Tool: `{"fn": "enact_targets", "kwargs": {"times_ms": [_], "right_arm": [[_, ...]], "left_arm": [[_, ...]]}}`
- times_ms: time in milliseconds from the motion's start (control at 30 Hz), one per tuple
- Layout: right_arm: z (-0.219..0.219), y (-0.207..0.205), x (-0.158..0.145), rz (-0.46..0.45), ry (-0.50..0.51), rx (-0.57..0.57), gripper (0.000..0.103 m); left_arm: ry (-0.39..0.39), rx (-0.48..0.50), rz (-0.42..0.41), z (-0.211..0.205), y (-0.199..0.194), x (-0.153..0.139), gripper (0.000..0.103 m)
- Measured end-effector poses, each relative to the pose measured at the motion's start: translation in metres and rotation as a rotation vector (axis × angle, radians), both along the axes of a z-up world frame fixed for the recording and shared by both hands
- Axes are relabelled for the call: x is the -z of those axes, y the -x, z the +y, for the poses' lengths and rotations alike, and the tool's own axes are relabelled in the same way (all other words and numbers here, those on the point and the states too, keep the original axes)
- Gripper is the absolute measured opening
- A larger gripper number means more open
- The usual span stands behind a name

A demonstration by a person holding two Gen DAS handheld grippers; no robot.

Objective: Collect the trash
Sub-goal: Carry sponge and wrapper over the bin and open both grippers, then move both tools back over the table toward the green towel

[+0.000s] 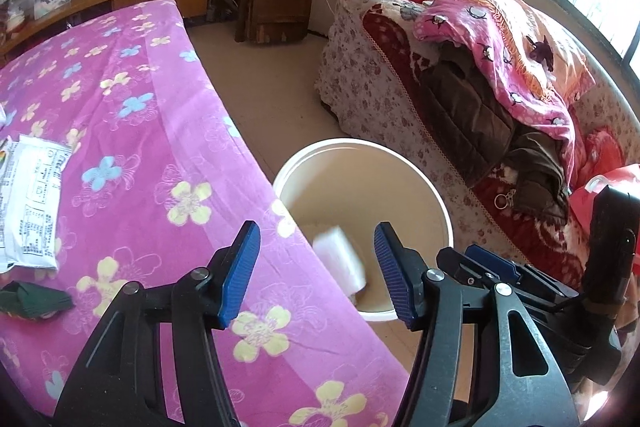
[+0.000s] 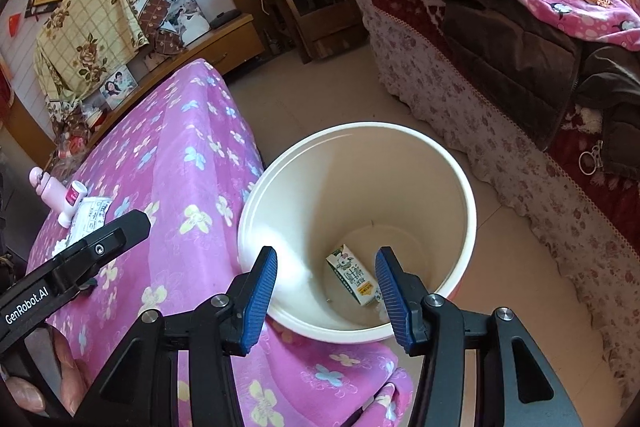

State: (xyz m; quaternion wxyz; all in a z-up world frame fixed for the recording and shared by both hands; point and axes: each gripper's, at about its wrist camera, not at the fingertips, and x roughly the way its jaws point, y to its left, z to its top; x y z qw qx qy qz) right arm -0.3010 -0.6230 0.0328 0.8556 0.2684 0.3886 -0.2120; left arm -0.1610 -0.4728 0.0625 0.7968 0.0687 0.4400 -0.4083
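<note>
White bucket (image 2: pixel 460 187) at frame centre holds a milk carton (image 2: pixel 354 277), which we see low between the spread, empty jaws of the right gripper (image 2: pixel 326 293). In the left wrist view, the left gripper (image 1: pixel 316 273) is likewise released; a blurred white piece (image 1: pixel 340 261) lies between its jaws over the bucket. Only this view shows a printed wrapper (image 1: pixel 30 203) at left on the pink floral cloth (image 1: pixel 160 147).
</note>
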Motion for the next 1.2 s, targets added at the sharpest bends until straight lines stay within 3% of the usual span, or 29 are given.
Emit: {"fn": "enact_targets", "kwargs": {"times_ms": [567,1200], "right_arm": [[0.037,-0.010,-0.017,0.000,0.057,-0.055,0.049],[0.125,-0.042,-0.021,0.007,0.046,-0.225,0.049]], "left_arm": [[-0.019,-0.068,-0.033,0.043,0.001,-0.008,0.058],[-0.071,-0.163,-0.024,0.147,0.009,-0.008,0.058]]}}
